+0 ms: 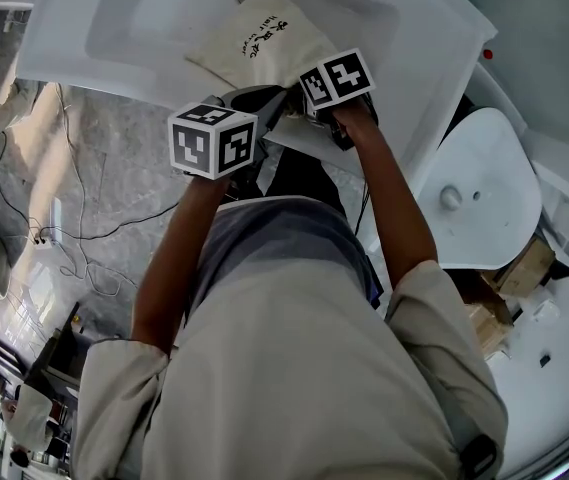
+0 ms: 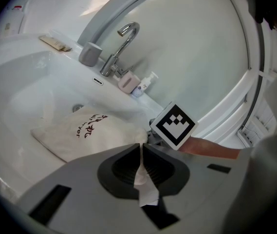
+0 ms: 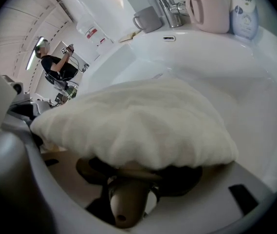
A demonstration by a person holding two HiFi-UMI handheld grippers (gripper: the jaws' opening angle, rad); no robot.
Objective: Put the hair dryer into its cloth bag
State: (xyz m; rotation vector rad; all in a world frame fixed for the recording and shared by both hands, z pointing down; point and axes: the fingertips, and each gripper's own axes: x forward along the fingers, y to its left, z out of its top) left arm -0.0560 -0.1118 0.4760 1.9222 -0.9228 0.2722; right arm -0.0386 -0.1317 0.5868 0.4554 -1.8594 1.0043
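Left claw (image 2: 141,152) pinches the bag (image 2: 84,130) by its mouth edge, likely steadying it in the sink (image 2: 26,96). Right claw (image 3: 138,175) clamps the dryer (image 3: 126,204), its front tucked inside the bag.

One brand name legible
"Dove" is printed on the blue-white bottle (image 3: 247,13); the dark red print on the cloth bag (image 2: 65,140) cannot be made out.

You get bright, even light with mild glare off the white sink (image 1: 134,28) and only soft shadows in its bowl, while both gripper views bend and darken at their corners and the bag (image 3: 138,126) in the sink blurs in the right gripper view.
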